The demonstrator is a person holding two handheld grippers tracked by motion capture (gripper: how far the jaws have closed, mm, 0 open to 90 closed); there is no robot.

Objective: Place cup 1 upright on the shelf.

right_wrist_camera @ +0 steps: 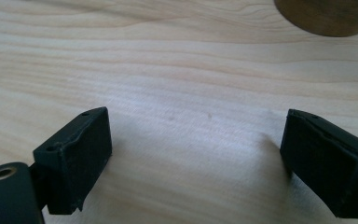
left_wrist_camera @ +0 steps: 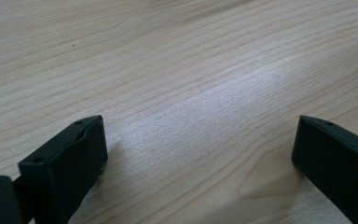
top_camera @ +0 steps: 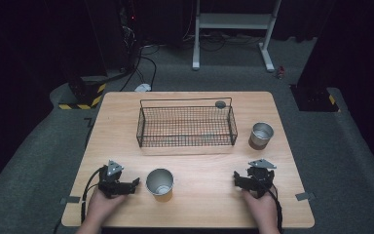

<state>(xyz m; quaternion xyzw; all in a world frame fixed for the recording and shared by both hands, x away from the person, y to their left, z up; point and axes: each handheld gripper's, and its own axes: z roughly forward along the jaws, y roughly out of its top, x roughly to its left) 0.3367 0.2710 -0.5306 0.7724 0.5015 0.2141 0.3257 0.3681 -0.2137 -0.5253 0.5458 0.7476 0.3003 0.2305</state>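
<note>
Standing upright at table's (top_camera: pixel 272 105) 6 o'clock edge, near cup (top_camera: pixel 160 184) is seen: brown wall, shiny silver inside, open top. Left gripper (top_camera: pixel 135 183) lies at its 9 o'clock, jaws wide, nothing held. Right gripper (top_camera: pixel 235 176) at 3 o'clock, jaws wide, nothing held. Cup base is cut off in right gripper view; cup's inside bottom hard to make out.

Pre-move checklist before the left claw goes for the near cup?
1. Left claw open, nothing between its jaws: ok.
2. Right claw open and empty, resting apart from both cups: ok.
3. Near cup upright, mouth up, just right of the left claw: ok.
4. Far cup upright, standing right of the basket, outside it: ok.
5. Wire basket upright behind the cups, top open: ok.
6. Near cup empty: cannot tell.
</note>
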